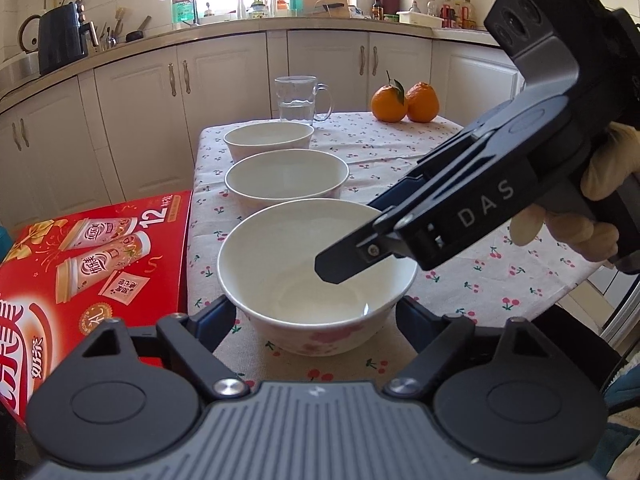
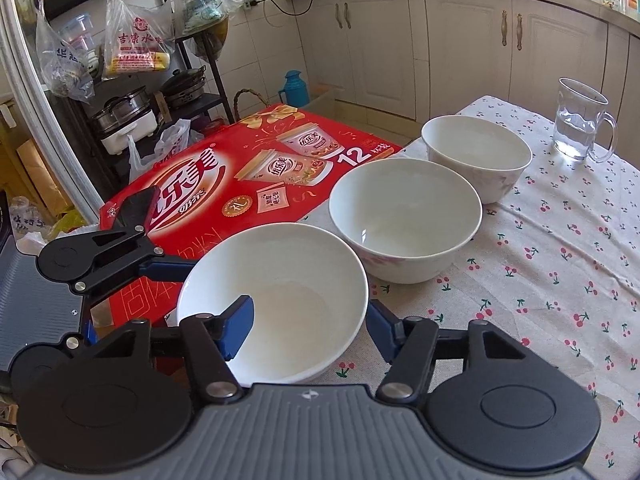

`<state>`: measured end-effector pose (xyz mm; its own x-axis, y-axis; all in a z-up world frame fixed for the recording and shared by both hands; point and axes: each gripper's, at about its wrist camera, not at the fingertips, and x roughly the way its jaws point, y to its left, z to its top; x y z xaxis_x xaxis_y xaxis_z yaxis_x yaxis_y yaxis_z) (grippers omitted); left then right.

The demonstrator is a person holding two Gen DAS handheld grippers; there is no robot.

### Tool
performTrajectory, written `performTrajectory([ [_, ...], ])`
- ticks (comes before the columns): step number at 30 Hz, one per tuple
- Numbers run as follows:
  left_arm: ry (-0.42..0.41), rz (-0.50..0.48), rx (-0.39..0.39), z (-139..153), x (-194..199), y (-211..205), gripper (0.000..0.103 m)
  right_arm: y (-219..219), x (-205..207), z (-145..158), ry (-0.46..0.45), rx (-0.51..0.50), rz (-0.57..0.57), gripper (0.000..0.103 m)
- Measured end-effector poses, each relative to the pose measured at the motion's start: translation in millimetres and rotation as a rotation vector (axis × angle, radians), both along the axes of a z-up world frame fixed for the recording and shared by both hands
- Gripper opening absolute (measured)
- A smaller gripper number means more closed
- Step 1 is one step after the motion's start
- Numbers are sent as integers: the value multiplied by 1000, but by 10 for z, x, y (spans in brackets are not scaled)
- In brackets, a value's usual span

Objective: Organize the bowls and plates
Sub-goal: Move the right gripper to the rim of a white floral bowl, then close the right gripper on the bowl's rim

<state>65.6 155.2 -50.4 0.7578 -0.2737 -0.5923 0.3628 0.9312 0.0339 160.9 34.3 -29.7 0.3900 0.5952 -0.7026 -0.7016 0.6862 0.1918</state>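
Three white bowls stand in a row on the cherry-print tablecloth: near bowl [image 1: 316, 276] [image 2: 276, 300], middle bowl [image 1: 286, 178] [image 2: 404, 218], far bowl [image 1: 269, 140] [image 2: 476, 156]. My left gripper [image 1: 316, 316] is open, its fingers on either side of the near bowl's base. My right gripper [image 2: 310, 320] is open and straddles the near bowl's right rim: one blue finger [image 2: 240, 326] is inside the bowl, the other outside. In the left wrist view the right gripper [image 1: 344, 266] reaches in from the right, a finger tip over the bowl.
A red drink carton [image 1: 84, 264] [image 2: 248, 184] lies against the table's left edge. A glass mug of water [image 1: 298, 100] [image 2: 580, 120] and two oranges [image 1: 404, 102] stand at the far end. Kitchen cabinets [image 1: 224, 80] and a cluttered shelf [image 2: 132, 80] lie beyond.
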Motion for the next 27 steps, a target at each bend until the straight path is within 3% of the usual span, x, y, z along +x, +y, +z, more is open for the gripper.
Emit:
performTrajectory([
  [13, 20, -17, 14, 37, 15, -61, 86, -58, -44, 36, -1, 12, -1, 65],
  [27, 16, -149, 23, 120, 105, -535, 86, -600, -181, 105, -23, 29, -106, 66],
])
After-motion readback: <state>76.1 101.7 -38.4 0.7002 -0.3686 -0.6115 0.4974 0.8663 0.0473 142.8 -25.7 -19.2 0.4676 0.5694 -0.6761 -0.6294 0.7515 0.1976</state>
